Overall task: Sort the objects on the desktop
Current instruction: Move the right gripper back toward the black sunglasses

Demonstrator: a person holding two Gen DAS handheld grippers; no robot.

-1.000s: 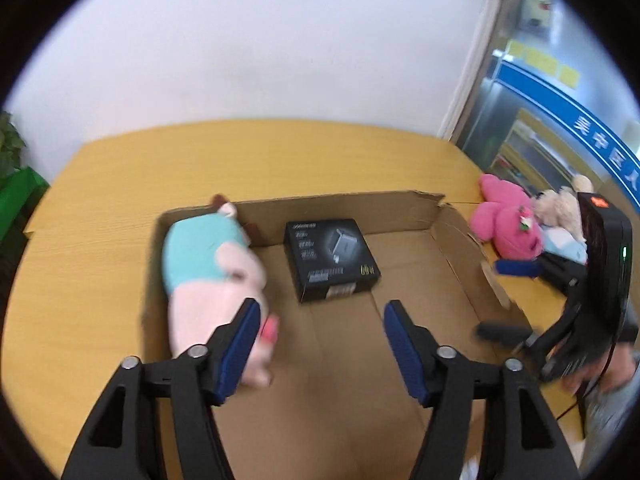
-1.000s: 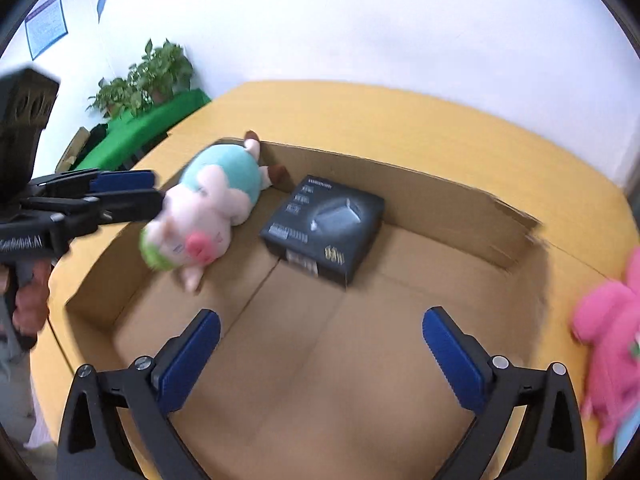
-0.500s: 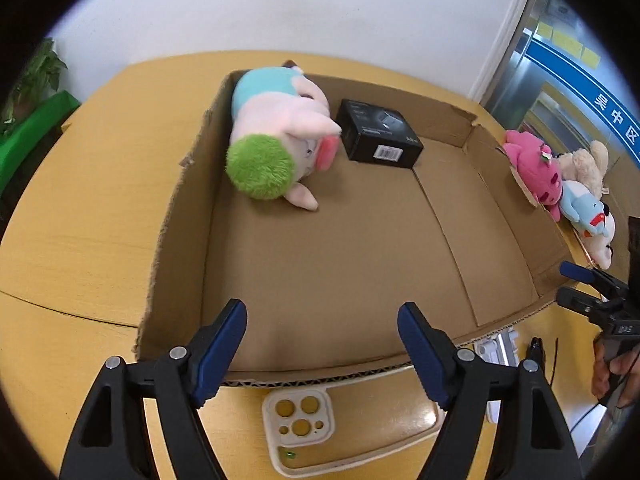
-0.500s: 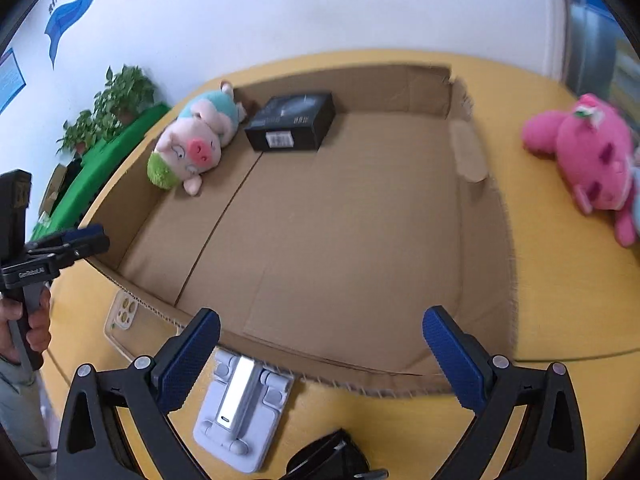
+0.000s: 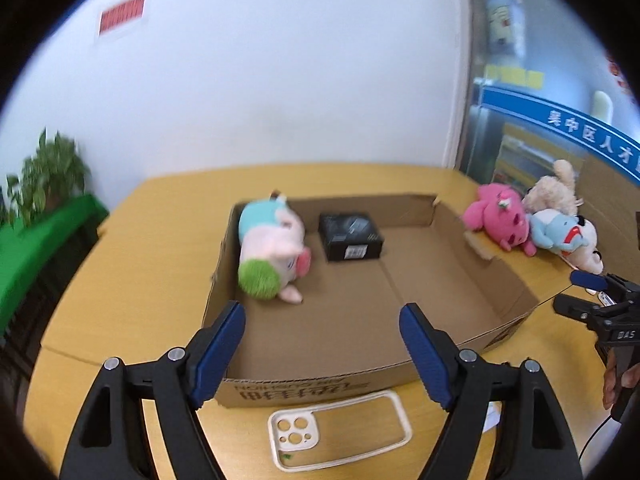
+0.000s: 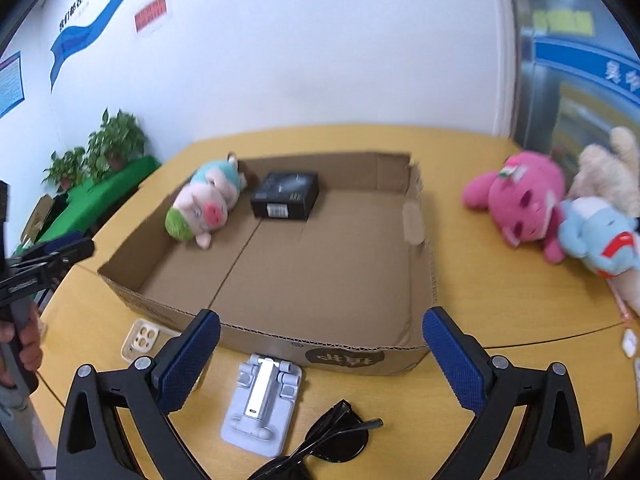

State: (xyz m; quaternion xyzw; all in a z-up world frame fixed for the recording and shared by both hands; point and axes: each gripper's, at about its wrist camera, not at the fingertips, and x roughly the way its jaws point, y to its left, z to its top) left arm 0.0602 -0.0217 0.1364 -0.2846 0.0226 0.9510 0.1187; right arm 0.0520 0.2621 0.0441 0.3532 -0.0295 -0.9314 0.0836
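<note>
Cardboard box [image 5: 508,276]: brown and shallow, open-topped, it sits on the yellow desk [image 5: 132,264] straight ahead of both my grippers.
Inside the box: a pink pig plush [image 5: 272,252] with a teal back and a green tuft lies against the left wall; a black carton [image 5: 350,236] rests just beside it, near the far wall. Most of the box floor is bare.
Left gripper [image 5: 322,344]: my blue pads stand wide apart with nothing between them, hanging over the near edge of the box.
Right gripper [image 6: 320,354]: equally wide, holding nothing, also poised above the near edge.
Near side of the desk: a cream phone case [image 5: 340,432] lies flat just in front of the box wall, below my left gripper; a grey folding phone stand [image 6: 260,404] and black sunglasses [image 6: 332,444] lie side by side below my right gripper, the stand almost touching the box.
Right of the box: a bright pink plush [image 6: 520,200], a light blue plush [image 6: 596,236] and a beige plush [image 6: 612,172] are heaped together on the desk, touching one another, apart from the box.
My hands: fingers [image 6: 28,344] wrapped round the left gripper's handle show at the edge of the right wrist view.
Background: white wall, a green potted plant [image 6: 116,140] at the left.
</note>
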